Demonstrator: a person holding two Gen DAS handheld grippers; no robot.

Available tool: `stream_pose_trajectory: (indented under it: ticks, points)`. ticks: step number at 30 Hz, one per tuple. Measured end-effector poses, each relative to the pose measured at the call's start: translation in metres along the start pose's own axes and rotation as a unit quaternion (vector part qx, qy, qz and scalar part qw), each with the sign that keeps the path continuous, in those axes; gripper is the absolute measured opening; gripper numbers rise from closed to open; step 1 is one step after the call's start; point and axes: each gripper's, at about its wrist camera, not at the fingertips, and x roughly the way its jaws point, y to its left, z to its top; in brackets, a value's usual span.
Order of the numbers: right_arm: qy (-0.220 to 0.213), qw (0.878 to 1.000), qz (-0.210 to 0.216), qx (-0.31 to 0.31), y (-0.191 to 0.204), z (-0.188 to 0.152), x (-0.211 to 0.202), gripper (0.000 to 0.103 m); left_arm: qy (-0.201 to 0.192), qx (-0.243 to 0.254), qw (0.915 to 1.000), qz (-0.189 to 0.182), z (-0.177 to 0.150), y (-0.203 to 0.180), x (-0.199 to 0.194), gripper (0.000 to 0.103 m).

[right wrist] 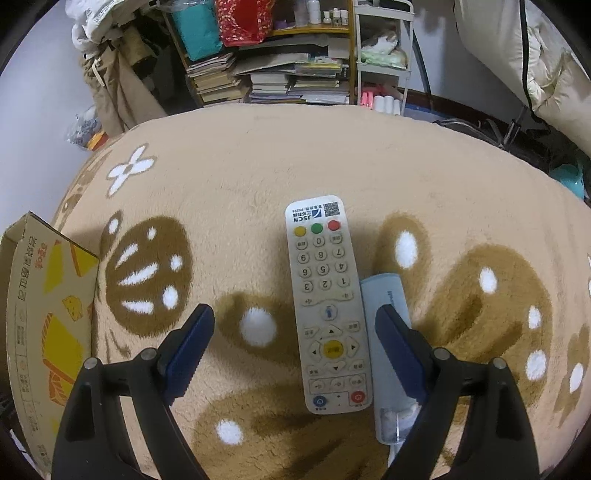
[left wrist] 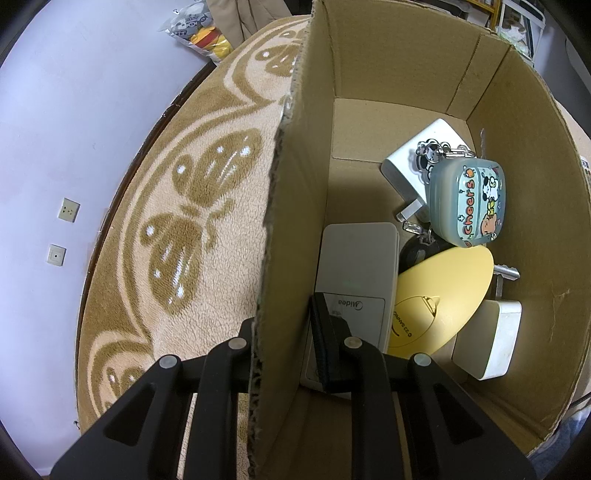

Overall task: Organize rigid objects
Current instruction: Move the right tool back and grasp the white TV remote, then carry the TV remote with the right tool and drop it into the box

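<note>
My left gripper (left wrist: 284,332) is shut on the side wall of an open cardboard box (left wrist: 295,221), one finger outside and one inside. In the box lie a white Midea remote (left wrist: 358,266), a yellow oval piece (left wrist: 443,295), a teal "Cheers" case (left wrist: 469,203) with a keychain, a white charger (left wrist: 417,155), a white block (left wrist: 491,339) and a key (left wrist: 506,273). My right gripper (right wrist: 294,310) is open and points down over a white remote (right wrist: 325,295) lying on the rug. A pale blue tube-shaped item (right wrist: 384,295) lies along the remote's right side, partly under my right finger.
Everything sits on a beige rug with brown butterflies (right wrist: 258,166). The same cardboard box (right wrist: 44,314) stands at the left edge of the right wrist view. Stacked books and shelves (right wrist: 277,74) line the far side. A toy bag (left wrist: 199,33) lies off the rug.
</note>
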Motion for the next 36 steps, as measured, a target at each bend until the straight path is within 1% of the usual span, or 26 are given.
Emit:
stream_pose_trajectory:
  ticks: [3, 5, 6, 12, 18, 20, 23, 24, 25, 26, 28, 32, 36]
  points:
    - [0.011, 1.0, 0.004, -0.008, 0.005, 0.001, 0.004, 0.094, 0.0, 0.0, 1.0, 0.0, 0.0, 0.0, 0.0, 0.018]
    - [0.032, 0.999, 0.016, -0.006, 0.005, 0.0, 0.01, 0.094, 0.0, 0.0, 1.0, 0.0, 0.0, 0.0, 0.0, 0.018]
    - [0.038, 0.999, 0.014, -0.006, 0.005, -0.001, 0.013, 0.094, 0.0, 0.0, 1.0, 0.0, 0.0, 0.0, 0.0, 0.018]
    - [0.034, 0.999, 0.001, -0.002, 0.0, -0.003, 0.018, 0.094, 0.0, 0.0, 1.0, 0.0, 0.0, 0.0, 0.0, 0.018]
    - [0.033, 0.999, -0.012, -0.027, 0.009, -0.001, 0.027, 0.094, 0.0, 0.001, 1.0, 0.001, 0.0, 0.0, 0.0, 0.018]
    - [0.045, 0.999, -0.005, -0.016, 0.009, -0.003, 0.034, 0.09, 0.0, 0.001, 1.0, 0.001, 0.0, -0.001, 0.0, 0.018]
    - [0.021, 0.999, -0.025, -0.022, 0.01, -0.009, 0.033, 0.081, 0.0, 0.001, 1.0, 0.001, 0.0, -0.001, 0.0, 0.018]
    - [0.014, 0.999, -0.035, -0.024, 0.01, -0.011, 0.031, 0.072, 0.0, 0.0, 1.0, 0.0, 0.0, -0.001, 0.0, 0.018]
    - [0.005, 0.999, -0.042, -0.027, 0.01, -0.013, 0.029, 0.059, 0.0, 0.0, 1.0, 0.001, 0.001, -0.001, 0.0, 0.018]
    - [-0.001, 0.999, -0.046, -0.027, 0.01, -0.015, 0.027, 0.049, 0.0, 0.0, 1.0, 0.0, 0.001, -0.001, 0.0, 0.018]
    - [-0.009, 0.999, -0.045, -0.024, 0.007, -0.018, 0.022, 0.046, 0.0, 0.0, 1.0, 0.001, 0.001, -0.002, 0.0, 0.018]
    - [-0.021, 0.998, -0.045, -0.035, 0.013, -0.026, 0.01, 0.045, 0.0, 0.0, 1.0, 0.0, 0.001, -0.002, 0.0, 0.018]
    - [-0.037, 0.999, -0.022, -0.032, 0.025, -0.029, -0.008, 0.044, 0.0, 0.001, 1.0, 0.001, 0.001, -0.002, 0.0, 0.018]
